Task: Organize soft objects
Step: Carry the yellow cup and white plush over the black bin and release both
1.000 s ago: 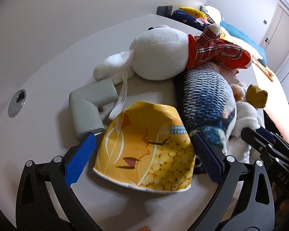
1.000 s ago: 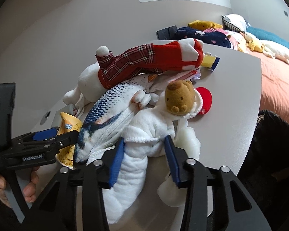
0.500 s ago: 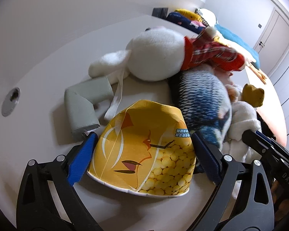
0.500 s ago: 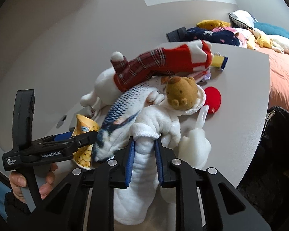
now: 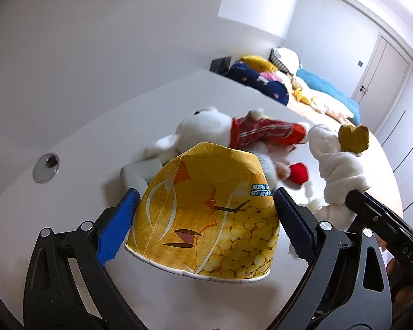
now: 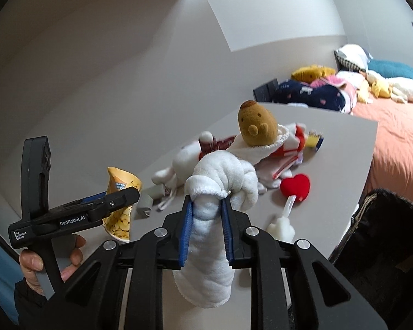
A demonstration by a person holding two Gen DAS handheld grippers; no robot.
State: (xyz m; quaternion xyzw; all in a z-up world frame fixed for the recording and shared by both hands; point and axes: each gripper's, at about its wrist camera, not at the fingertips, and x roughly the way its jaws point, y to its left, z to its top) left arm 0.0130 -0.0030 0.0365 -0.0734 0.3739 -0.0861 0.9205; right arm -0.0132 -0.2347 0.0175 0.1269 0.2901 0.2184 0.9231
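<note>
Now the right gripper [image 6: 206, 220] has its blue jaws clamped on the white cloth body of the bear toy [image 6: 223, 189], which is lifted clear of the bench [image 6: 341, 159]. Its brown head [image 6: 257, 128] sits at the top, and the lower part of the cloth hangs down between the black fingers. From the left wrist view the same bear toy [image 5: 338, 165] shows at the right, with the brown head uppermost.

The left gripper [image 5: 203, 214] has its jaws spread wide on either side of a yellow cup [image 5: 206, 214] printed with corn kernels. The cup is tilted, rim toward the camera; I cannot tell whether the pads touch it. In the right wrist view the person's hand [image 6: 49, 261] grips the handle of the left gripper [image 6: 118, 200], and the cup [image 6: 122, 200] sits at its tip near the left edge of the bench.

Near the middle of the bench lies a white rabbit [image 5: 203, 130] in a red plaid outfit [image 5: 264, 133]. A grey foam piece [image 5: 140, 172] lies just beside the rabbit, behind the cup. A red heart [image 6: 294, 187] on a white stick lies toward the right edge of the bench, with a small white plush [image 6: 280, 229] at the near end of the stick. A round metal grommet [image 5: 46, 163] is set in the bench near its left edge.

Beyond the far corner, a bed [image 6: 399, 143] with an orange cover holds more soft toys and pillows.
</note>
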